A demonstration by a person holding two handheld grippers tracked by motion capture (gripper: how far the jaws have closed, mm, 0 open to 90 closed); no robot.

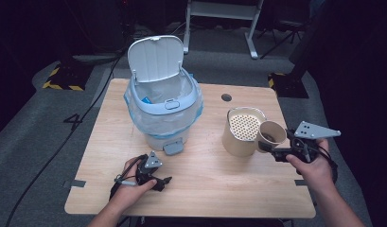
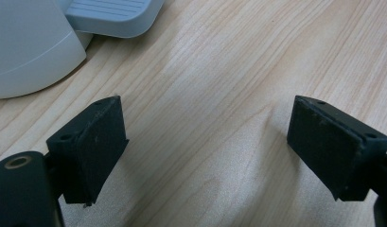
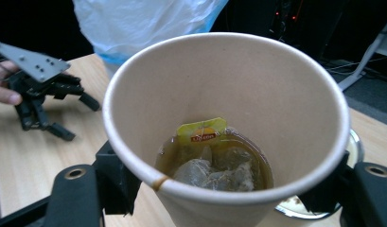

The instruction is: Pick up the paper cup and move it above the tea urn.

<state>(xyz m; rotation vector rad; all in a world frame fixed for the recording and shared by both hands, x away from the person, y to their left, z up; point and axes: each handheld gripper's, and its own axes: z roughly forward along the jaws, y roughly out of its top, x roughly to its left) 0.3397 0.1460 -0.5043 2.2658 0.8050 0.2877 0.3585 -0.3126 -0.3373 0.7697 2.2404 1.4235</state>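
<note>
At 3 o'clock on table (image 1: 205, 189), right gripper (image 1: 281, 150) pinches tilted paper cup (image 1: 271, 134) beside strainer canister (image 1: 241, 131); tea could slop out; left gripper (image 1: 155, 182) spread, idle

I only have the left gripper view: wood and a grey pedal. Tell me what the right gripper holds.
Observer: The right gripper is shut on a paper cup, tilted beside a strainer pot.
Operator: Report what is in the cup.
Observer: A little brown tea and a wet teabag with a yellow tag.
Operator: Give me the bin's state.
Observer: The bin stands with its lid up and a plastic liner over its rim.
</note>
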